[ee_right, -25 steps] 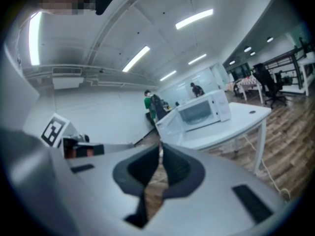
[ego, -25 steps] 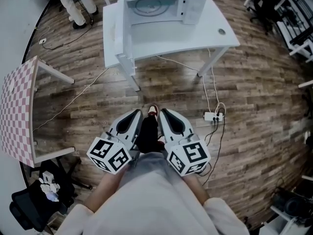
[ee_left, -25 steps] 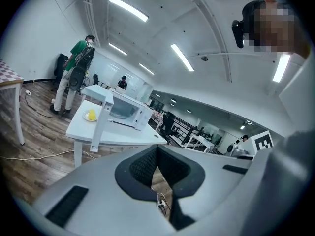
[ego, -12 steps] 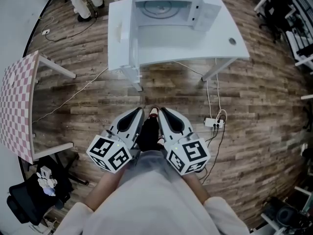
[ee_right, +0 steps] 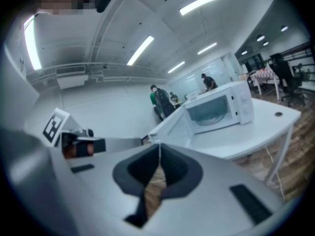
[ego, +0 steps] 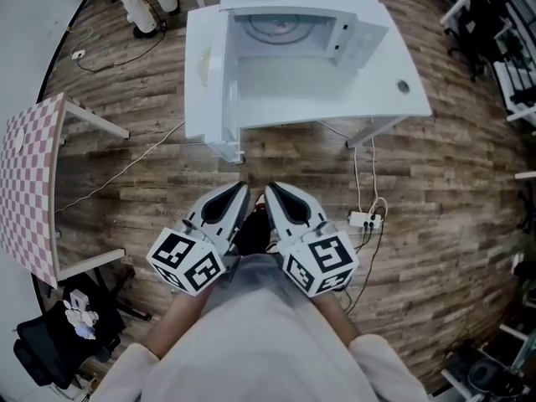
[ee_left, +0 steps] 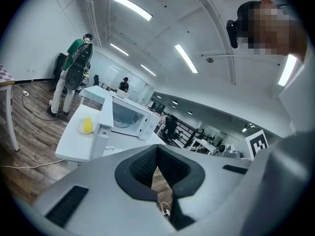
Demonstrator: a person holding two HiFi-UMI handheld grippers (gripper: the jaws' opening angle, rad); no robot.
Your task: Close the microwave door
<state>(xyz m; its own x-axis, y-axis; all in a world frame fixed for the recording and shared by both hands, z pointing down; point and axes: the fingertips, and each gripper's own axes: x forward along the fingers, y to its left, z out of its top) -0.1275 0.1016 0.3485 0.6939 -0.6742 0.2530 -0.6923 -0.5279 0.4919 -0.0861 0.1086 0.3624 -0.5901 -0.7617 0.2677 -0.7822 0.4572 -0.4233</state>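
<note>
I hold both tools low against my body, over the wooden floor (ego: 151, 182), well short of the white worktop (ego: 368, 78). The left hand-held gripper (ego: 239, 190) has its jaws pressed together with nothing between them, and the right hand-held gripper (ego: 271, 189) is the same: shut and empty. They sit side by side, tips pointing at the worktop. Ahead, the microwave (ego: 289, 32) sits on the worktop with its cavity exposed. The microwave door (ego: 208, 82) is swung wide open on the left side, reaching the worktop's left edge.
</note>
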